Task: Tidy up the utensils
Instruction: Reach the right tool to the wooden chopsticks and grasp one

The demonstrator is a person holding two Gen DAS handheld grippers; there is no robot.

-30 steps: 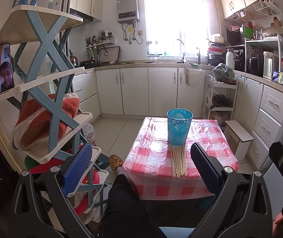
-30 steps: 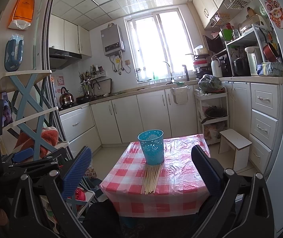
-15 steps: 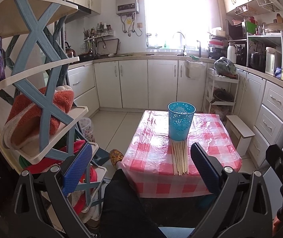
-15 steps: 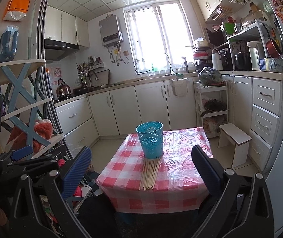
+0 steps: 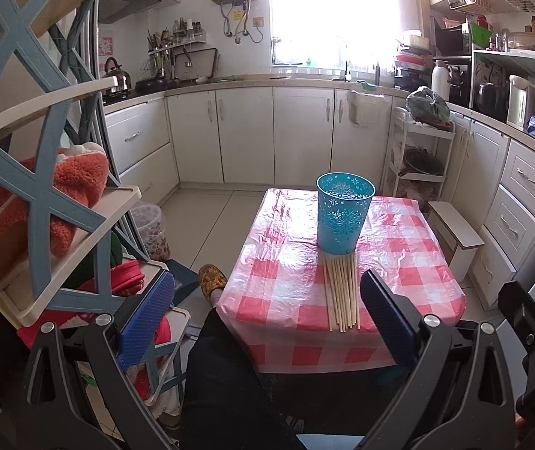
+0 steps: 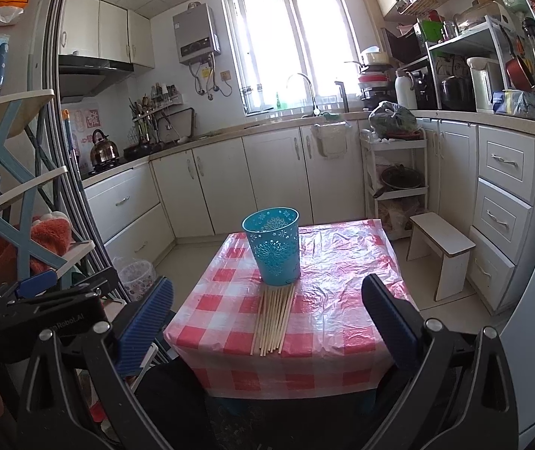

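Chopsticks (image 5: 340, 292): a loose bundle lying flat on the bench, far ends touching or tucked just under the foot of the cup, near ends close to the front edge; the exact count is hard to make out.
Cup (image 5: 344, 213): blue perforated plastic, upright on the bench behind the chopsticks; its inside is not visible from either view.
Bench (image 5: 410, 262): small, covered by a red-and-white checked plastic cloth; its legs are hidden by the cloth and by the person's dark trouser leg (image 5: 226, 382).
Left hand-held gripper (image 5: 267, 322): fingers spread wide, nothing between them, held short of the bench's front edge; its body is cut off at the bottom of the frame.
Right hand-held gripper (image 6: 267, 322): fingers likewise spread and empty, well apart from the chopsticks; only part of it shows at the right edge of the left wrist view.
Slipper (image 5: 212, 279): yellow patterned, on the floor just left of the bench, partly hidden by the cloth edge.
Shelf rack (image 5: 35, 172): blue-and-cream, at the left, holding orange fluffy slippers; its lower tiers are blocked by the left finger.
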